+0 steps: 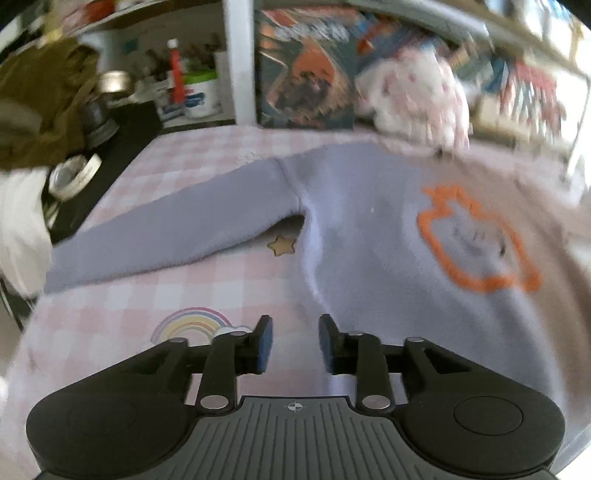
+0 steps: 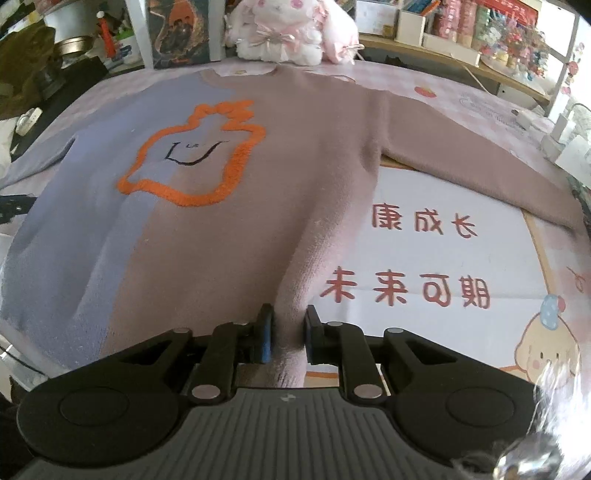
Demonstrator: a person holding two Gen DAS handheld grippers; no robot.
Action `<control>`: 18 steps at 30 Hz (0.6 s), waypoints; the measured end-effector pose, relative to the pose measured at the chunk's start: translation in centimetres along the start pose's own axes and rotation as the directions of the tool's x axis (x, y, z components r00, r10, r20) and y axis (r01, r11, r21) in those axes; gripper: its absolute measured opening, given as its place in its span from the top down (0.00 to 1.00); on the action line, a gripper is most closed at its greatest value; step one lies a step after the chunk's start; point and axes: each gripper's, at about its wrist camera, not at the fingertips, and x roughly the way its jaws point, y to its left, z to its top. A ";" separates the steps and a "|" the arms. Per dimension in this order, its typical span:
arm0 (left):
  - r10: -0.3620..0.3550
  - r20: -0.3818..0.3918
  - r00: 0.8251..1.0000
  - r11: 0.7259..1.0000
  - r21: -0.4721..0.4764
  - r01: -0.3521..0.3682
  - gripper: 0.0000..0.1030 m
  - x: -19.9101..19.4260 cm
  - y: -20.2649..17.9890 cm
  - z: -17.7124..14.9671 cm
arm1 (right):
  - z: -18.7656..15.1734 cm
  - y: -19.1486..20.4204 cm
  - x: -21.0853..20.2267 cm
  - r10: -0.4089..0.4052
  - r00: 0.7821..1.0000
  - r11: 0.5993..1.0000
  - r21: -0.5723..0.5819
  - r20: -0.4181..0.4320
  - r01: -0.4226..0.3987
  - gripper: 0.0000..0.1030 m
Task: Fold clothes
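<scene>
A two-tone sweater, lavender on one side and dusty pink on the other, lies flat on a pink checked cloth. It bears an orange outlined motif. Both sleeves are spread out: the lavender sleeve to the left, the pink sleeve to the right. My left gripper hangs open over the lavender side's lower edge, its pads pressing nothing. My right gripper is shut on a raised fold of the pink hem.
A white and pink plush toy sits beyond the collar, with crowded shelves behind it. A tape roll and an olive garment lie at the left. A white poster with red characters lies under the pink sleeve.
</scene>
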 end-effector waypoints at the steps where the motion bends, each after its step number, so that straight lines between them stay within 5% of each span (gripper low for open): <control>1: -0.014 0.015 1.000 1.000 -0.021 0.015 0.58 -0.4 0.1 -0.1 | 0.0 -0.2 0.0 -0.006 1.000 1.000 0.010 0.002 0.006 0.85; 7: -0.073 -0.015 0.997 0.997 0.009 0.073 0.58 -0.5 -1.8 -1.0 | -0.1 -1.0 -0.2 -0.019 1.000 0.999 0.038 0.003 0.019 0.85; 11: -0.081 -0.034 0.996 0.996 -0.028 0.080 0.58 -0.2 -2.5 -1.7 | -0.1 -1.1 -0.6 -0.020 1.000 0.998 0.057 0.002 0.020 0.69; 18: -0.091 -0.039 0.995 0.995 -0.031 0.090 0.59 0.3 -2.2 -2.4 | -0.2 -1.8 -0.9 -0.040 0.999 0.993 0.113 0.002 0.039 0.68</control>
